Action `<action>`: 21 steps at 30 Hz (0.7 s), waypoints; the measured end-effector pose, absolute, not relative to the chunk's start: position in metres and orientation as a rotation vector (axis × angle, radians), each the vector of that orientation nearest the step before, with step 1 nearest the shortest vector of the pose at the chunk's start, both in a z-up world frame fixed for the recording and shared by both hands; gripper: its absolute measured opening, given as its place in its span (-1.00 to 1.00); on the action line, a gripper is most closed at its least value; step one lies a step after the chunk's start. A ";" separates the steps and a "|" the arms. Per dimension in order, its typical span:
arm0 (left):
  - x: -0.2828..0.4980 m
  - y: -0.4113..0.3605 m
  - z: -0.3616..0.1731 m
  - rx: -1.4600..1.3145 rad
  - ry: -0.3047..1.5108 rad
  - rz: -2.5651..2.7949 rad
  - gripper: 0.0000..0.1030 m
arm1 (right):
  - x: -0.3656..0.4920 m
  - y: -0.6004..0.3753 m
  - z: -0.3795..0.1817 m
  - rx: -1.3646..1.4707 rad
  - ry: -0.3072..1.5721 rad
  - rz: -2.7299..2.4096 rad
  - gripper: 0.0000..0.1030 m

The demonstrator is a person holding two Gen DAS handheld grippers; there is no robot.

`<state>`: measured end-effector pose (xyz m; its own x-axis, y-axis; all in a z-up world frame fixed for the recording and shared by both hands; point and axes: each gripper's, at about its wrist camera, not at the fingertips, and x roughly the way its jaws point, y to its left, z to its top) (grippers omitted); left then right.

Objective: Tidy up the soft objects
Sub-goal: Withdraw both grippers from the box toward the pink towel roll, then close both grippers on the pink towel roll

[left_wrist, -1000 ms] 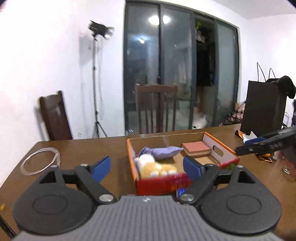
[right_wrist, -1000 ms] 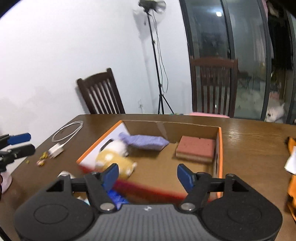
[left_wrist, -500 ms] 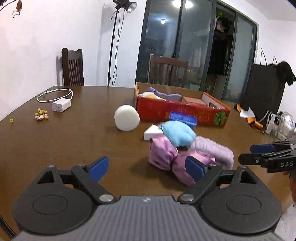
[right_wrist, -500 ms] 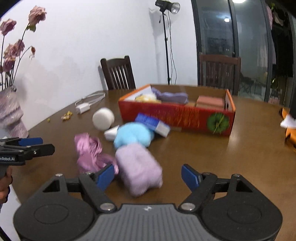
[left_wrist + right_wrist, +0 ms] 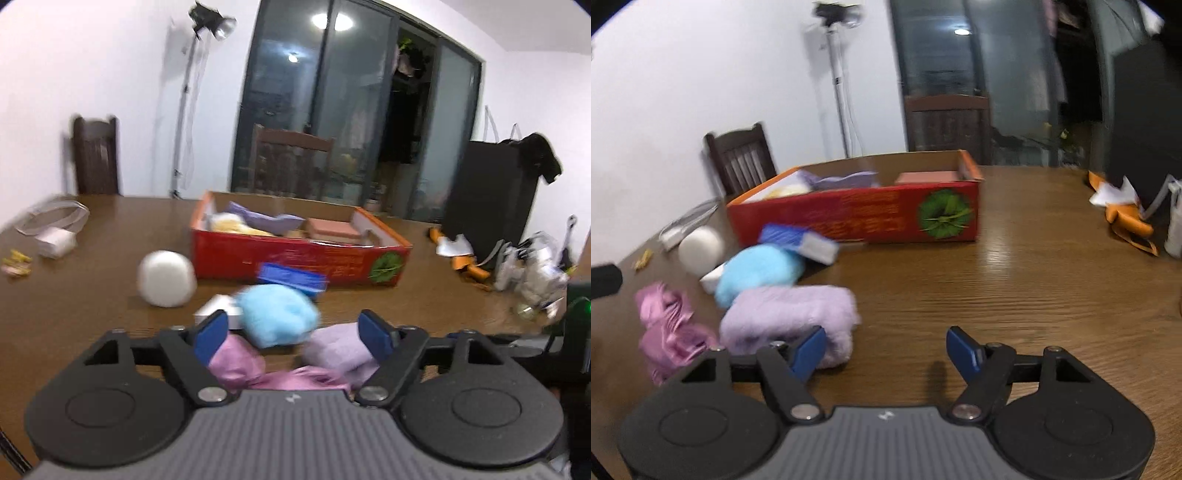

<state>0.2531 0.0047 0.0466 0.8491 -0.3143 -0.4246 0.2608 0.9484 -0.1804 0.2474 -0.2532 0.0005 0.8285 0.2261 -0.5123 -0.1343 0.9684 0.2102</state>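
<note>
The left gripper (image 5: 293, 332) hangs low over the loose pile with its jaws spread wide and nothing between them; a pink satin cloth (image 5: 236, 363) lies right under and between its blue fingertips (image 5: 211, 334), a sky-blue plush lump (image 5: 277, 319) sits just ahead, and a lilac fuzzy bundle (image 5: 338, 349) rests against its right finger. That low, straddling pose reads as lining up to pick the pink cloth or the blue lump. The right gripper (image 5: 886, 350) is also wide open and empty, over bare table; the lilac fuzzy bundle (image 5: 790, 317) lies at its left fingertip, the pink satin cloth (image 5: 665, 332) further left, the blue plush (image 5: 759, 271) beyond. Ahead of both stands the red cardboard box (image 5: 295, 254), near the pile and probably the place to sort into: it already holds a purple cloth (image 5: 266, 221), a yellow-white plush (image 5: 231, 225) and a pinkish block (image 5: 332, 229). A white ball (image 5: 166, 273) sits ahead-left of the left gripper.

Both views are motion-blurred. The blue-and-white flat item (image 5: 798, 242) leaning at the box could be a sponge or a packet; I cannot tell. The small white block (image 5: 218, 314) is half hidden behind the blue plush, and the near box wall hides the lower parts of what lies inside
</note>
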 end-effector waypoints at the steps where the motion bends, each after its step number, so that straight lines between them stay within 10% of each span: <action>1: 0.262 0.000 0.045 -0.145 0.491 -0.333 0.35 | 0.247 -0.259 0.002 0.203 0.558 0.208 0.39; 9: 0.320 -0.030 0.013 -0.214 0.673 -0.324 0.17 | 0.277 -0.275 -0.001 0.369 0.568 0.301 0.31; 21: 0.334 -0.034 -0.008 -0.266 0.753 -0.337 -0.21 | 0.301 -0.252 -0.020 0.371 0.628 0.477 -0.40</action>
<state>0.3342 -0.0336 -0.0076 0.6807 -0.3902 -0.6200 0.2025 0.9136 -0.3527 0.3009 -0.2520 -0.0198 0.7083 0.5286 -0.4679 -0.3099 0.8283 0.4667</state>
